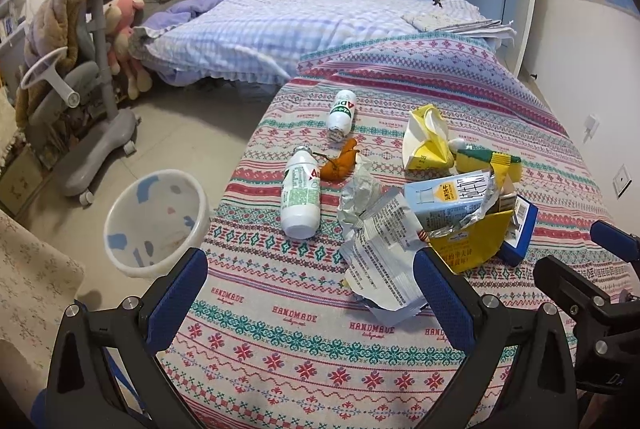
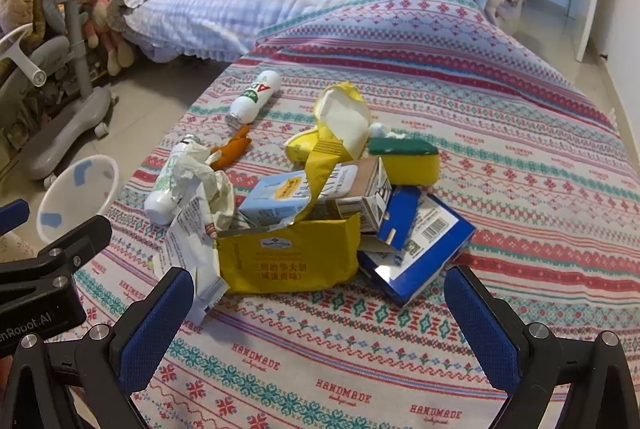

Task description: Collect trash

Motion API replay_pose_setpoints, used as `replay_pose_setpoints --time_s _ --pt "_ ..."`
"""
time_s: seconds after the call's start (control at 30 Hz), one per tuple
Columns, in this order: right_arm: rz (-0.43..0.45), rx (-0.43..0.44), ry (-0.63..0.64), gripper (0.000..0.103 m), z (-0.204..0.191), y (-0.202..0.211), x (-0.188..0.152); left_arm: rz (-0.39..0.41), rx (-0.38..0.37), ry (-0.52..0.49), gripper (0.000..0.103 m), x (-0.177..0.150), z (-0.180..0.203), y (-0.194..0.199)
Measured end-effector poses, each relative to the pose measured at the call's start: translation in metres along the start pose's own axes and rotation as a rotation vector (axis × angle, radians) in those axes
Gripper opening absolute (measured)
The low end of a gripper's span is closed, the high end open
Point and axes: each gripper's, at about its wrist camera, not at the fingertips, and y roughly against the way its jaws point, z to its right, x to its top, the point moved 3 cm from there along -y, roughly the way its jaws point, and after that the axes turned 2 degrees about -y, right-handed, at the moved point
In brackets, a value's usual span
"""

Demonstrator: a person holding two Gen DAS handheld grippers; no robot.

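Woven patterned tablecloth (image 1: pixel 304 349) — crinkled foil wrapper (image 1: pixel 360 199), smooth bottle (image 1: pixel 301 195); left claw (image 1: pixel 310 295), right claw (image 2: pixel 320 313) spread wide, empty.

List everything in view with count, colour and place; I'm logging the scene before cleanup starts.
bottles: two, white, lying on the left of the pile
orange peel: one, orange, between the bottles
wrappers: several, white and silver, front left of the pile
yellow bags: two, yellow, front and back of the pile
cartons: two, pale blue and brown, middle of the pile
blue box: one, blue, right of the pile
sponge: one, yellow and green, behind the box
bin: one, white, on the floor to the left
tablecloth: one, patterned
bed: one, lilac check, behind
chair: one, grey, left
left gripper: open
right gripper: open
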Motion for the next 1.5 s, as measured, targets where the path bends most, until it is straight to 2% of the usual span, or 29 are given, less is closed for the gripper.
replay_pose_setpoints --time_s 1.5 --pt "-0.003 0.007 -0.015 0.103 0.0036 -0.0002 0.0002 0.015 0.005 -0.005 0.103 0.0034 0.0018 0.0024"
